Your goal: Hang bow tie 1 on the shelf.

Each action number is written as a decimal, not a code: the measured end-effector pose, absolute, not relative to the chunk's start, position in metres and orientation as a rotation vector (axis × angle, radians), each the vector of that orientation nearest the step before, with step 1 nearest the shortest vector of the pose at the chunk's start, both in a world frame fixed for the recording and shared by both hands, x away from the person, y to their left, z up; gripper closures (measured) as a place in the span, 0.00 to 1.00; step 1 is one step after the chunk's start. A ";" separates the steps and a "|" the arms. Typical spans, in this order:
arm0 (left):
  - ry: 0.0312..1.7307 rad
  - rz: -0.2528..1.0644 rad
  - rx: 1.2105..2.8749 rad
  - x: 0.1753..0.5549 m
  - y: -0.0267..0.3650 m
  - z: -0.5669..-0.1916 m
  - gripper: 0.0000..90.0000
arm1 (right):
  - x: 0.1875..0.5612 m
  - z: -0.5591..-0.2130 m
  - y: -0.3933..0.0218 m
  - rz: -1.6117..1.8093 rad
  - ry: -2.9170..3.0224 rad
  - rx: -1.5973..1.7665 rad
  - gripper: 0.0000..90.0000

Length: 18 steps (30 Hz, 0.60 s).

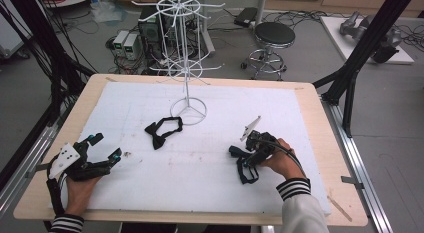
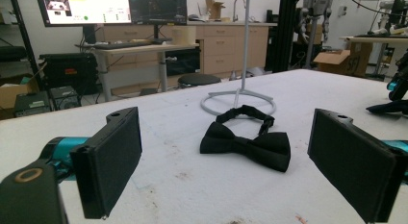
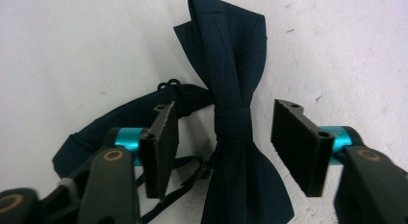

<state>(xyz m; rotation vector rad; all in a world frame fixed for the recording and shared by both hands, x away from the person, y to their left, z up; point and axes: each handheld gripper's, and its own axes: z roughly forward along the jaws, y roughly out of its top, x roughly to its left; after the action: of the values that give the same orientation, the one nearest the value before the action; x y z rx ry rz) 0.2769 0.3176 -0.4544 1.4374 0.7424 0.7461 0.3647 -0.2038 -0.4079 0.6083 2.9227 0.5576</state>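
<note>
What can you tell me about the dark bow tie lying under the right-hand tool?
The navy bow tie looks like smooth woven cloth, with two pleated wings pinched by a centre knot and a neck strap looping off to one side. It lies flat on the white table cover. The right tool straddles the knot, a gap showing on both sides, so nothing presses it yet.

We see a white mat (image 1: 150, 178) on a pale wood table (image 1: 320, 138). The left gripper (image 1: 106, 146) is black with teal joints and a light grey plate; the right gripper (image 3: 223, 142) has black pads (image 3: 166, 137) and teal joints too. The bow tie (image 3: 231, 113) between its jaws looks dark navy. The second bow tie (image 2: 246, 142) appears plain black, though dim light may hide a tint. The rack (image 1: 186, 48) is white wire. The cuffs (image 1: 294, 188) are striped black and white, and the stool (image 1: 274, 34) has a black seat.
</note>
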 end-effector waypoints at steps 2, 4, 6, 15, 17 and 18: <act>0.742 0.747 1.440 0.277 0.318 -0.454 0.13 | 0.365 -0.409 -0.203 0.533 2.926 0.596 0.56; 0.743 0.747 1.437 0.277 0.318 -0.454 0.13 | 0.365 -0.410 -0.202 0.507 2.926 0.582 0.62; 0.743 0.747 1.438 0.277 0.318 -0.454 0.13 | 0.365 -0.410 -0.201 0.495 2.925 0.570 0.67; 0.743 0.747 1.440 0.277 0.318 -0.454 0.13 | 0.362 -0.409 -0.197 0.474 2.913 0.508 0.84; 0.743 0.747 1.439 0.277 0.318 -0.454 0.13 | 0.362 -0.409 -0.199 0.487 2.917 0.525 0.83; 0.743 0.747 1.440 0.277 0.318 -0.454 0.13 | 0.362 -0.409 -0.199 0.489 2.918 0.530 0.83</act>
<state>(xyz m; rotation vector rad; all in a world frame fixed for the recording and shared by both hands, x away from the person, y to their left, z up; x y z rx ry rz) 0.2767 0.3180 -0.4543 1.4398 0.7426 0.7467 0.3620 -0.1991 -0.4086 0.5299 2.9181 0.4891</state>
